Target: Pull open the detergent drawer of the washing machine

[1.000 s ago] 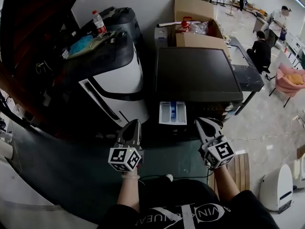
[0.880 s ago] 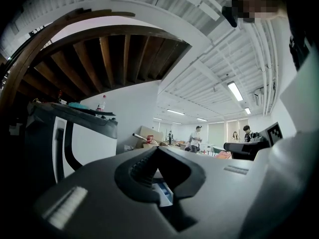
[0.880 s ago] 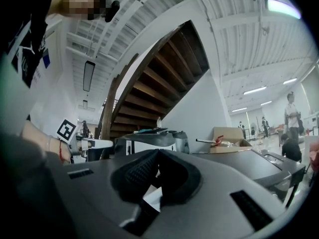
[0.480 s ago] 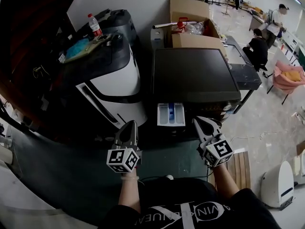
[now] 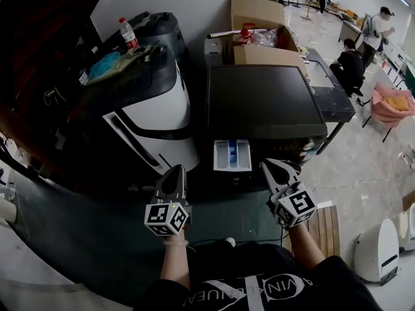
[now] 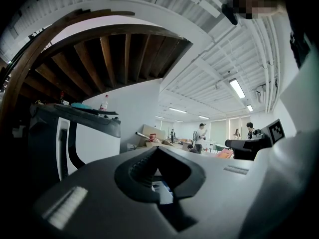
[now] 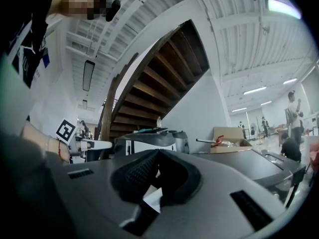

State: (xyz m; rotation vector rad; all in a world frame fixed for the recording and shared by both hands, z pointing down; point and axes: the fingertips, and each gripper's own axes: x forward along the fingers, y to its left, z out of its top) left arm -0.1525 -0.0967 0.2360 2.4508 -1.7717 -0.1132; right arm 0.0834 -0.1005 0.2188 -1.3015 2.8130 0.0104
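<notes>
The left gripper (image 5: 177,170) has its jaws pressed together with nothing between them, the ribbed pads (image 6: 141,167) meeting at the tip in its own view; the right gripper (image 5: 268,164) is closed the same way on nothing, its tips meeting in the right gripper view; both point level at the machines ahead. In the head view the two sit side by side at lower centre, well apart; the detergent drawer (image 5: 232,155) lies between them and a little farther out, between 2 and 3 o'clock from the left tip and between 9 and 10 o'clock from the right tip; it stands pulled out of the front of the washing machine (image 5: 266,102), its white compartments and one blue one open to the camera; neither gripper touches it. The washing machine's dark flat top spreads at 12 o'clock from the drawer. At 9 o'clock from that top stands a white and black machine (image 5: 155,112), with a teal bundle (image 5: 107,63) on its dark lid and a red-capped bottle (image 5: 127,32) farther back at 11 o'clock. At 12 o'clock behind the washing machine sits an open cardboard box (image 5: 258,11). At 2 o'clock, farther off, a person in black (image 5: 352,67) crouches and another person (image 5: 381,26) stands. A slatted wooden board (image 5: 324,229) lies on the floor at 5 o'clock from the right gripper.
</notes>
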